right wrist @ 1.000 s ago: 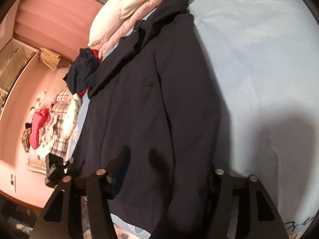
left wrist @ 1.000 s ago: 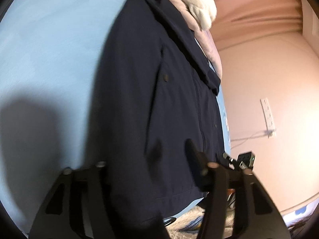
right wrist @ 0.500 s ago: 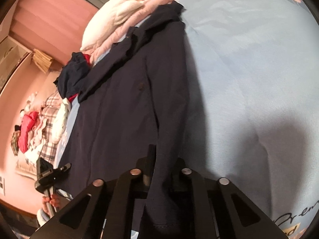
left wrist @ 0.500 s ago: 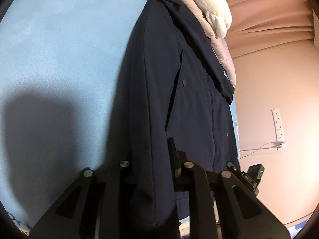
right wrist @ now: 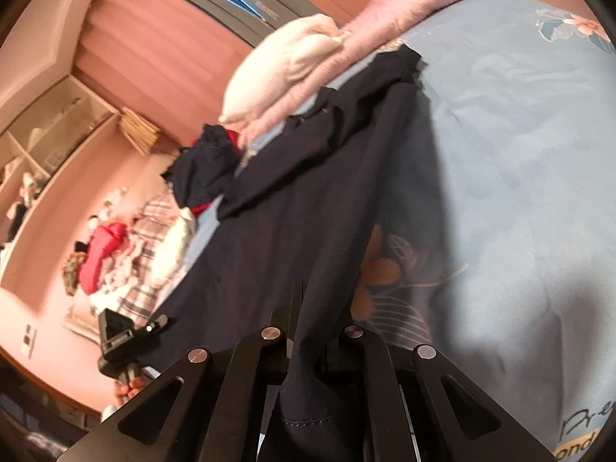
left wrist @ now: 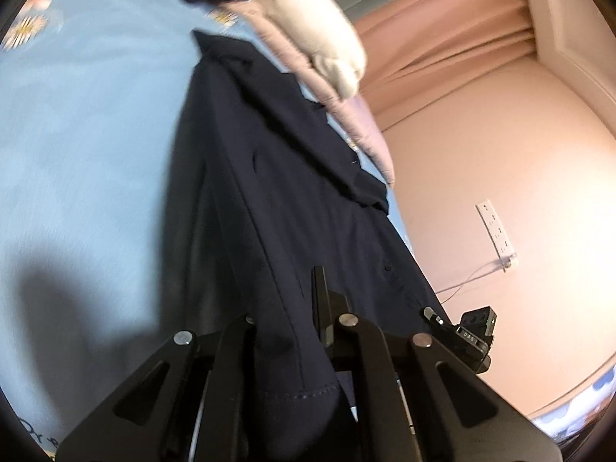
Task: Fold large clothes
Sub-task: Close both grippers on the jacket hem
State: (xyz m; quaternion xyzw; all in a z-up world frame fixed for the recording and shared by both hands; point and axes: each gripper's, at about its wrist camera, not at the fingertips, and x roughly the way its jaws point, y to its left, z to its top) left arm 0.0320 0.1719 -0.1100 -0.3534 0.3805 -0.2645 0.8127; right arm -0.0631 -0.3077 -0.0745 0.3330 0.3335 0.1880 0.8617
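A large dark navy jacket [left wrist: 292,177] lies lengthwise on a light blue bedsheet [left wrist: 84,146], its collar at the far end by the pillows. My left gripper [left wrist: 296,323] is shut on the jacket's near hem, and the cloth bunches between its black fingers [left wrist: 327,308]. In the right wrist view the same navy jacket [right wrist: 300,200] stretches away, and my right gripper [right wrist: 308,331] is shut on the other corner of its hem. The lifted edge hangs off the blue bedsheet [right wrist: 519,177]. Each gripper appears small at the edge of the other's view.
A cream pillow [right wrist: 292,57] and a pink quilt [right wrist: 385,11] lie at the head of the bed. A heap of clothes [right wrist: 127,254] and a dark bundle [right wrist: 204,165] sit to the left. A pink wall with a socket strip [left wrist: 496,231] lies to the right.
Both grippers have gone from open to shut on the jacket's hem and have risen with it. The near edge has lifted off the sheet, showing a flower print under it.
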